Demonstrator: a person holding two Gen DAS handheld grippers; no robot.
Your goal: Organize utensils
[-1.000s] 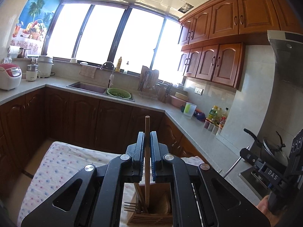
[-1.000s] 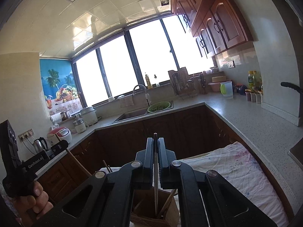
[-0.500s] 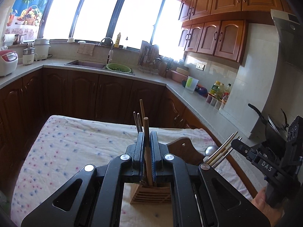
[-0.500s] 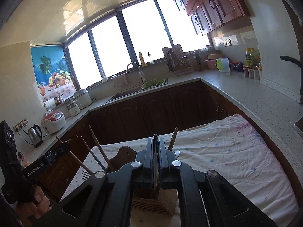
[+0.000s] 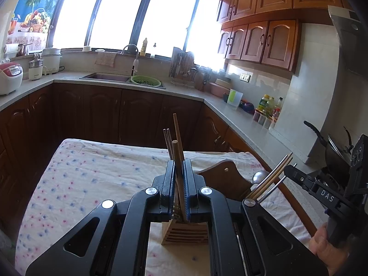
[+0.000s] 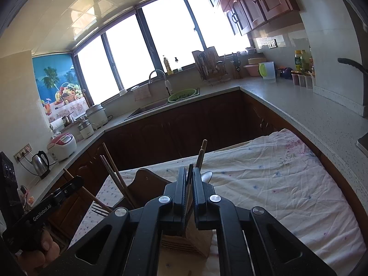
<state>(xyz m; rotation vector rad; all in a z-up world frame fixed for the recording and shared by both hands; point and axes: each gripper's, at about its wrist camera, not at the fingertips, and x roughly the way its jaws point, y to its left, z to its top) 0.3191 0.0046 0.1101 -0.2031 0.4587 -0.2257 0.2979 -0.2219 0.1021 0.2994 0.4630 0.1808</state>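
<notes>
- Over the cloth-covered table [image 5: 96, 179], I hold both utensils down inside the slatted wooden holder [image 5: 184, 234] that stands just in front of me.
- My left gripper [image 5: 179, 184] has its fingers nearly closed on a wooden-handled utensil [image 5: 177, 161]; its lower end is already in the holder, next to a pair of chopsticks [image 5: 168, 142] standing there.
- My right gripper [image 6: 190, 191] is likewise pinched almost shut on a thin dark-handled utensil [image 6: 190, 177], possibly a knife or fork; its working end is hidden behind my fingers, so I cannot name it.
- Judging by this, the step in hand is the drop-off: both pieces are seated and only need letting go.
- Next I should ease both pairs of fingers apart and lift straight up, so neither handle catches and tips the light holder.
- More utensils [image 5: 271, 179] wait in the curved wooden rack [image 5: 225, 177] beside it.
</notes>
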